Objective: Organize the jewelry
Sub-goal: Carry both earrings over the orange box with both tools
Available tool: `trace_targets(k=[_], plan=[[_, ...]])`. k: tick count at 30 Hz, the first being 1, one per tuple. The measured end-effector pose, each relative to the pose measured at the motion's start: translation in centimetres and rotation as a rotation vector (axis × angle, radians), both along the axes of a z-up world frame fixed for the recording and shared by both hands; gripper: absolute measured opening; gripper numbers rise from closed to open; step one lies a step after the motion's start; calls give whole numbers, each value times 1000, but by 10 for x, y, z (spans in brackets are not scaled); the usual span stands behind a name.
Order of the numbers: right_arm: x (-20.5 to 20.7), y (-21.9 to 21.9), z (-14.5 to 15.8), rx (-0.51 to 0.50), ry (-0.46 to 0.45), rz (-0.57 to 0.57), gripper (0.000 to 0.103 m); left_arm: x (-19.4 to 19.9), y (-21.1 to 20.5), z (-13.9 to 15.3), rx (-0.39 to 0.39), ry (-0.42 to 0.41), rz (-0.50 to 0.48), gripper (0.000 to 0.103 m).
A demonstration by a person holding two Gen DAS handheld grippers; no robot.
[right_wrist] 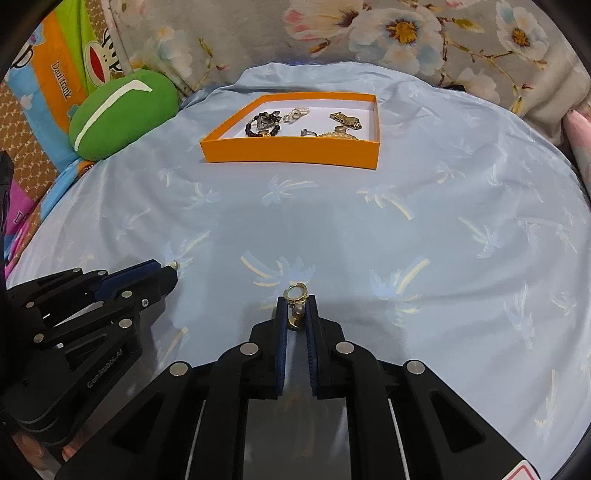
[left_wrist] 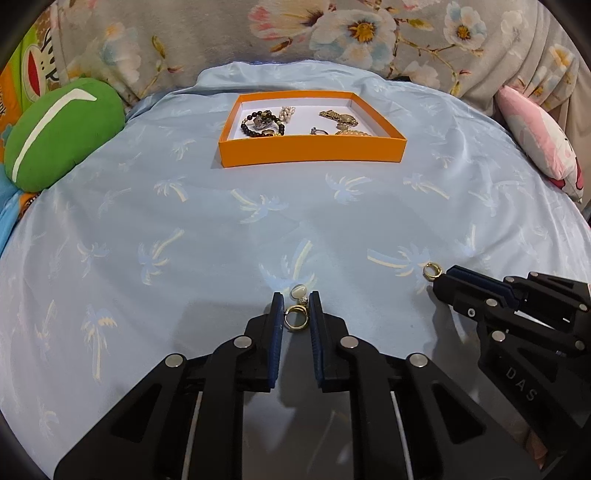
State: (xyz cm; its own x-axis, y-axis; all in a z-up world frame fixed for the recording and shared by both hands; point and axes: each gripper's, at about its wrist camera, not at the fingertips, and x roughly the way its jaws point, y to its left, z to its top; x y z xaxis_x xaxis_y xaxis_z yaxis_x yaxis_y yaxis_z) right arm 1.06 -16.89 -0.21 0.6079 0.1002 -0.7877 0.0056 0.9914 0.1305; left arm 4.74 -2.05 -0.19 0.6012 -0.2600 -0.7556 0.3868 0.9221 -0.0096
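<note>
Gripping one gold earring (left_wrist: 295,318) in the left claw (left_wrist: 296,314) and another earring (right_wrist: 295,308) in the right claw (right_wrist: 296,314), well before the orange box (left_wrist: 312,149), both risk slipping because the holds are thin.

- A green cushion (left_wrist: 62,133) is lying at the pale blue palm-print sheet's (left_wrist: 184,229) left edge.
- A floral blanket (left_wrist: 332,33) is bunching behind.
- A pink pillow (left_wrist: 535,144) is resting right.
</note>
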Motion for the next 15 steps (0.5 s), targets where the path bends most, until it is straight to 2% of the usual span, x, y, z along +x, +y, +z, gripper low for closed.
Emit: trace_targets(k=[6,15], plan=[[-8,-11,6,30,-13,-26,9,-5,-1,3,-24,16,7,13],[-13,-23,15,53,-36,-42,9,-5,5,20,-55,-4,33,13]])
